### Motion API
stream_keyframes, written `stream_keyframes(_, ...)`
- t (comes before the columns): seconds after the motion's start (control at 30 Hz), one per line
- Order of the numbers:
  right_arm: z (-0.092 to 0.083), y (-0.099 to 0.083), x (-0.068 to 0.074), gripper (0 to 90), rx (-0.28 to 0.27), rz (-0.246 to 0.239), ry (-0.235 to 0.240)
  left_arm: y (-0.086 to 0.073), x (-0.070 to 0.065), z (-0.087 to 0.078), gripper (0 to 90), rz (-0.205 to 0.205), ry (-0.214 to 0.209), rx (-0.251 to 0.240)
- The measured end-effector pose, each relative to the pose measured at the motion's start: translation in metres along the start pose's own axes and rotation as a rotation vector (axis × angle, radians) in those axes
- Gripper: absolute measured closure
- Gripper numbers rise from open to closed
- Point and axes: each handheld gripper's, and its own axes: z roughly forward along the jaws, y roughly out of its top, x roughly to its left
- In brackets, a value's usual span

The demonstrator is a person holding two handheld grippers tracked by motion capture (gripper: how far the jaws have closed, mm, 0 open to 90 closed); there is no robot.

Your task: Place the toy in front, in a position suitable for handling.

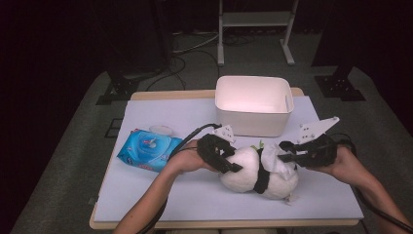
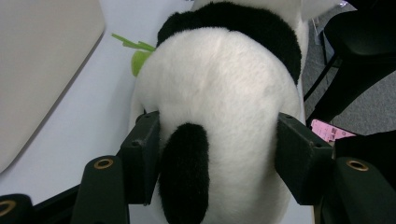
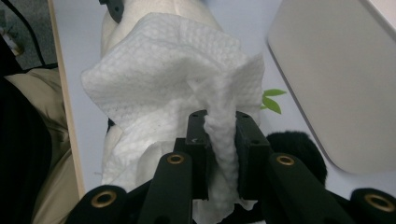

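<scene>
A black-and-white plush panda [image 1: 253, 170] lies on the table's white sheet, near the front. My left gripper [image 1: 225, 157] is shut on its rounded white end; in the left gripper view both pads press into the panda [image 2: 219, 107] beside a black patch. My right gripper [image 1: 287, 151] is shut on a white wet wipe [image 3: 177, 79], pinched into a twisted strand between the pads. The wipe [image 1: 281, 164] drapes over the panda's right end. A small green leaf [image 2: 137, 58] sticks out beside the plush.
A white plastic bin [image 1: 253, 103] stands open just behind the panda. A blue pack of wet wipes [image 1: 148, 148] lies to the left, with a white lid [image 1: 160, 129] beside it. The table's front edge [image 1: 224, 224] runs close below the forearms.
</scene>
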Motion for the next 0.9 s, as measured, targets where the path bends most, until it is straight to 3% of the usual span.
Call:
stream_keyframes(0.27, 0.004, 0.003, 0.001, 77.1, -0.005, -0.009, -0.001, 0.002, -0.003, 0.001, 37.5, 0.003, 0.016, 0.013)
stream_keyframes(0.67, 0.031, 0.029, 0.006, 77.0, -0.008, -0.064, 0.068, 0.008, -0.005, 0.001, 37.5, 0.024, 0.023, 0.027)
stream_keyframes(0.9, 0.016, 0.020, 0.003, 77.0, 0.014, -0.054, 0.036, 0.000, 0.000, -0.001, 37.4, -0.003, 0.006, 0.013)
